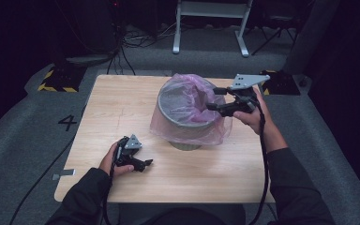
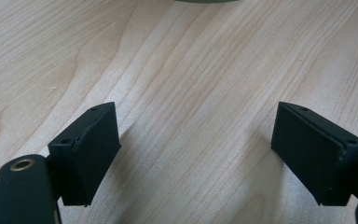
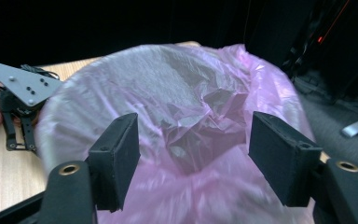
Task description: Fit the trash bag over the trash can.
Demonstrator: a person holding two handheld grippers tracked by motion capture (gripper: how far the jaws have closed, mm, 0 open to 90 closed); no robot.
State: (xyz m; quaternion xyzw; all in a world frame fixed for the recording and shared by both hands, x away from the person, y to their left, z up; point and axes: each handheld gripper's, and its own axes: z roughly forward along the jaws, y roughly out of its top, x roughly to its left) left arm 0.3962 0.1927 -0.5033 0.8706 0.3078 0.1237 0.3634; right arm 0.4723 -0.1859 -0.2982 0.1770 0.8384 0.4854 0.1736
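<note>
One bin [image 1: 183,123], one pink bag [image 1: 192,101], two tools, left [image 1: 145,163] and right [image 1: 212,99], on seemingly one table [image 1: 122,108].

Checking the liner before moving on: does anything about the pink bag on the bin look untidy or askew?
Yes. The pink bag sits unevenly on the grey bin: it bunches up crumpled at the far rim and hangs loose and low over the near side, not snug all round.

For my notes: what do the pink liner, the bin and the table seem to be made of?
Pink liner: thin translucent plastic film, apparently; it crinkles and shines. Bin: grey, matte, possibly metal or plastic. Table: light wood or wood-look laminate, grain lines visible.
</note>
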